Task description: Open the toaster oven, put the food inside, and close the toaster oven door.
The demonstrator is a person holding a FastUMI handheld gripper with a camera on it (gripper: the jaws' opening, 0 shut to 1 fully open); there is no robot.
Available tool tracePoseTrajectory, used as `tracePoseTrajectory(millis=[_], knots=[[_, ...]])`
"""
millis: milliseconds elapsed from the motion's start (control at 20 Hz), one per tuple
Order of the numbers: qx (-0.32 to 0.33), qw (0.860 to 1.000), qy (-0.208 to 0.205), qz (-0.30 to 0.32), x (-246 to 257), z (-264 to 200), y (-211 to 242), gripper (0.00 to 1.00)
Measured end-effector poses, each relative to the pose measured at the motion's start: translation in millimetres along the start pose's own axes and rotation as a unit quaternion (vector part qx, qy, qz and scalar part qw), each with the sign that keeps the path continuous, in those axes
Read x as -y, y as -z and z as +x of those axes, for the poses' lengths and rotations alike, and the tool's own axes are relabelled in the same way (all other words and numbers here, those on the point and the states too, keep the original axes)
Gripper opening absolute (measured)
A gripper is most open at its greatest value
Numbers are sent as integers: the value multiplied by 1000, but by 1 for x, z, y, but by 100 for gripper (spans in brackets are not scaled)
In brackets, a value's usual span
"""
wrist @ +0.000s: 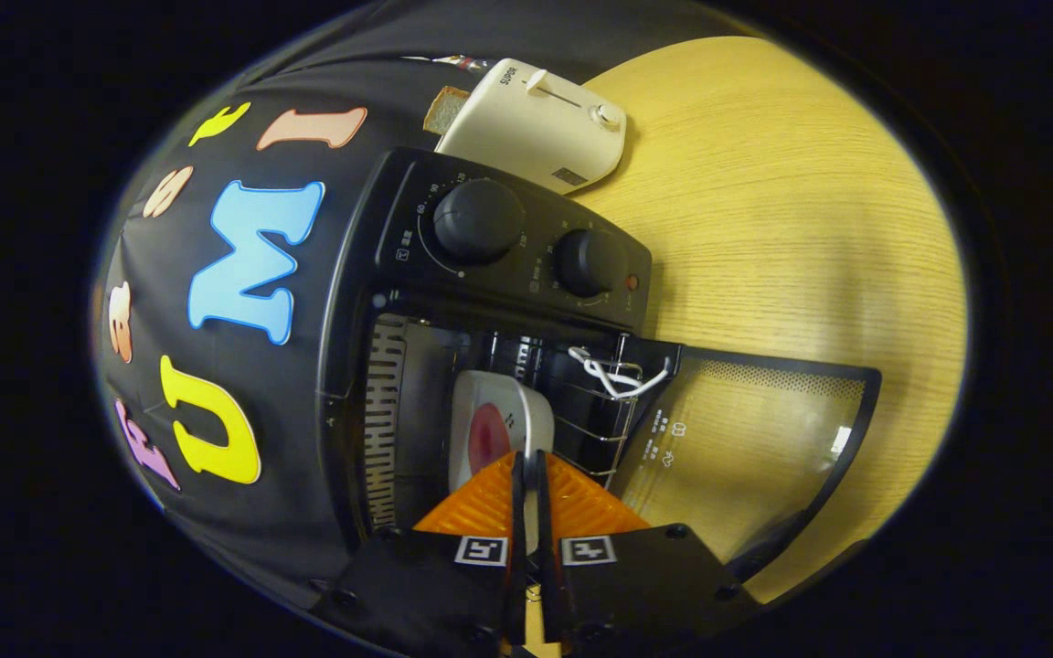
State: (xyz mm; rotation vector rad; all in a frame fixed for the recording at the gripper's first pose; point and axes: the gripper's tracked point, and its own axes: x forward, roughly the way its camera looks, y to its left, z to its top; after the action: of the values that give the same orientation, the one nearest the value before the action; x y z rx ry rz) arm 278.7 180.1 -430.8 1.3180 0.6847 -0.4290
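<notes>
Two fingers of the gripper [528, 461] nearly closed, pinching the rim of a white plate [499, 429] | plate with red food [488, 435] inside toaster oven [490, 302] | oven door [746, 439] hung open | white toaster [540, 123] beyond on wooden table [792, 228].

A: Where does the camera sit?

B: On the hand-held gripper [527, 461], looking forward along its two fingers, which are nearly closed on the rim of a white plate.

A: And it faces what?

B: The open mouth of the black toaster oven [490, 302], very close (rolled sideways, so the oven looks tipped over). The pale wooden desk [792, 228] and a cream toaster [540, 123] lie beyond.
</notes>
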Motion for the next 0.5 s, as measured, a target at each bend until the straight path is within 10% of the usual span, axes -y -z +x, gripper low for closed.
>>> tracePoseTrajectory(millis=[150,350,500], knots=[[-16,999,-19,-28,-4,-15,11,33],[-56,993,-35,-94,-3,-40,30,99],[-62,981,-50,-174,-3,-66,36,98]])
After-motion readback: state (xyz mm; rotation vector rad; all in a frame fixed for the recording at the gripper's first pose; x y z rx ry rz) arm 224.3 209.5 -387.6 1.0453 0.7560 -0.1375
